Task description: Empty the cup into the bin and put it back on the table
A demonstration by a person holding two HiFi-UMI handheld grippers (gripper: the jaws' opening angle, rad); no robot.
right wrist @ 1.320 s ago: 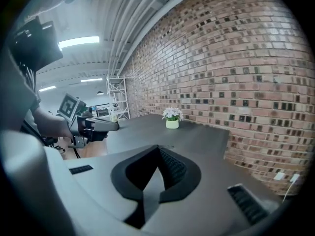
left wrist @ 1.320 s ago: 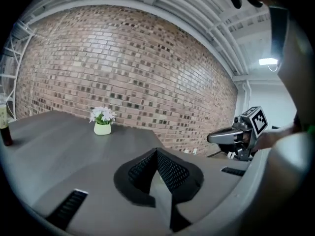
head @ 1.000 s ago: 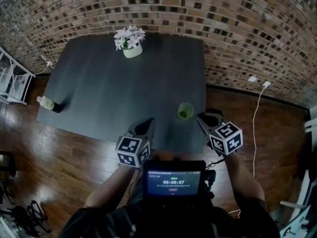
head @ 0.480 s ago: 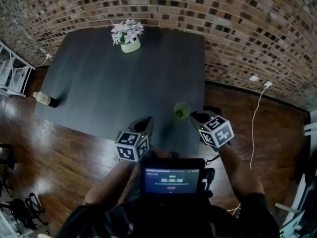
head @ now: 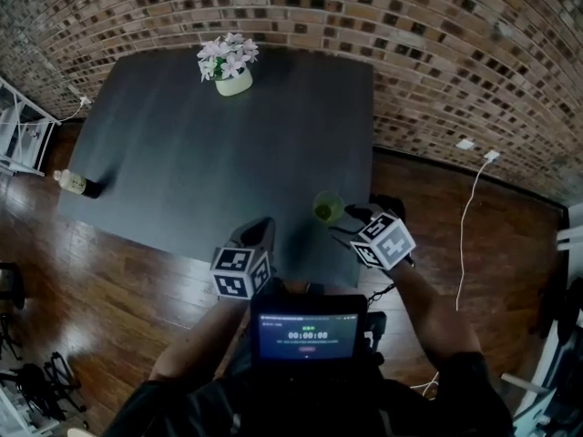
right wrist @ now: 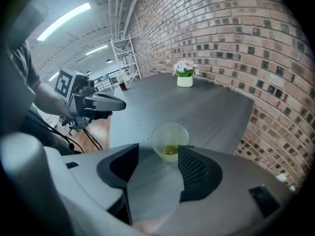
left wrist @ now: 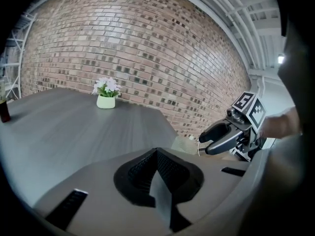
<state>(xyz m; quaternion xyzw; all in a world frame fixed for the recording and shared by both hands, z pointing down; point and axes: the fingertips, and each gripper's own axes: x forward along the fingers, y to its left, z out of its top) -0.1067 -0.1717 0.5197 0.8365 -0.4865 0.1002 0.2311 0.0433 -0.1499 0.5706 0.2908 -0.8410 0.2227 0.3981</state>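
Observation:
A clear green-tinted cup [head: 328,208] stands upright near the front right corner of the dark grey table [head: 200,153]. A small yellow-green piece lies in its bottom [right wrist: 170,150]. My right gripper [head: 351,223] is right beside the cup, jaws pointing at it. In the right gripper view its jaws [right wrist: 160,151] are opening, and the cup [right wrist: 170,137] stands just ahead of the tips, close to the right one, with no pad pressing on it. My left gripper [head: 260,235] hovers over the table's front edge, left of the cup, shut and empty [left wrist: 157,155].
A white pot of pale flowers [head: 228,69] stands at the table's far edge. A bottle [head: 75,184] sits at the left edge. White shelving [head: 20,135] is at the left. A white cable [head: 466,217] runs over the wood floor on the right, along the brick wall.
My right gripper has moved in towards the cup and its jaws have spread apart. The left gripper stays shut in about the same place.

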